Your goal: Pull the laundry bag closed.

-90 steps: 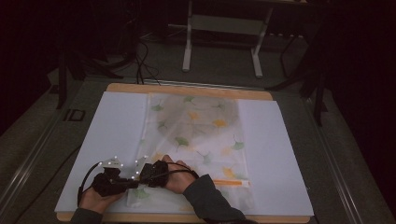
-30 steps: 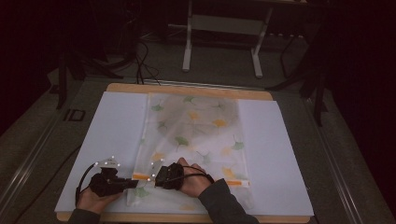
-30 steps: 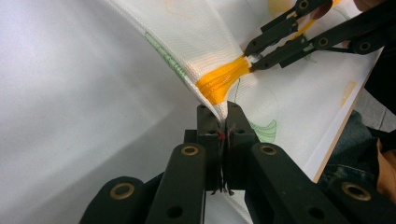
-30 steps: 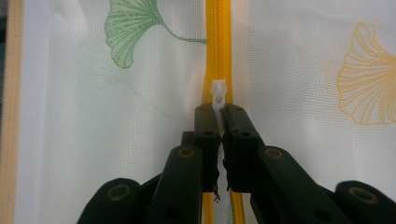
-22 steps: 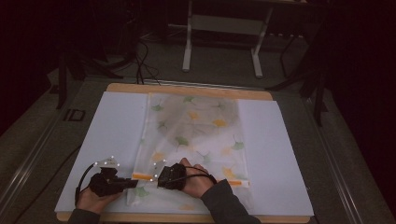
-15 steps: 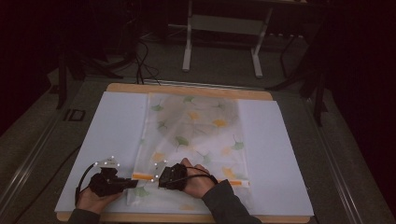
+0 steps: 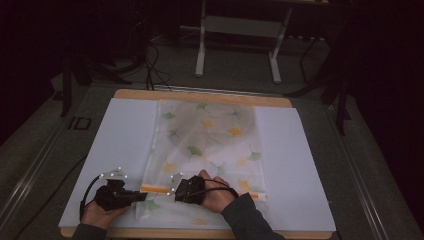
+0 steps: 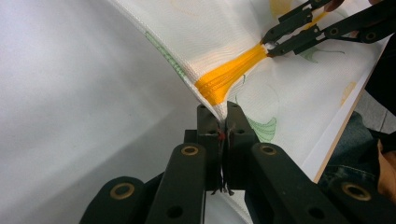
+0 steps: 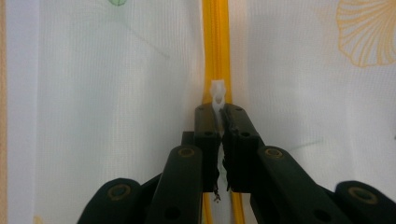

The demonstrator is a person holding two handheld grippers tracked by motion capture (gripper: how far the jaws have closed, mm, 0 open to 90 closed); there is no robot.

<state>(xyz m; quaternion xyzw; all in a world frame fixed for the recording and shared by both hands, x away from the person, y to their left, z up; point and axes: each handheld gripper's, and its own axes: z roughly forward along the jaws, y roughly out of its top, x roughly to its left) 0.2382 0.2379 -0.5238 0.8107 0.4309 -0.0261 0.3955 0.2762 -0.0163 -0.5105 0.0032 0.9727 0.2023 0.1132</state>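
Zipper tape (image 9: pixel 215 56), orange, is running left to right along the near end of the mesh bag (image 7: pixel 207 145), the left gripper (image 8: pixel 223 122) clamping its left corner and the right gripper (image 9: pixel 219 112) pinching the white pull (image 9: pixel 218 93), free travel lying rightward.

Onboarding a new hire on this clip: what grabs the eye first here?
The orange zipper across the near end of the leaf-print mesh bag, which lies flat on the white sheet. The left gripper is shut on the bag's corner at the zipper's end, lifting it. The right gripper is shut on the white zipper pull partway along.
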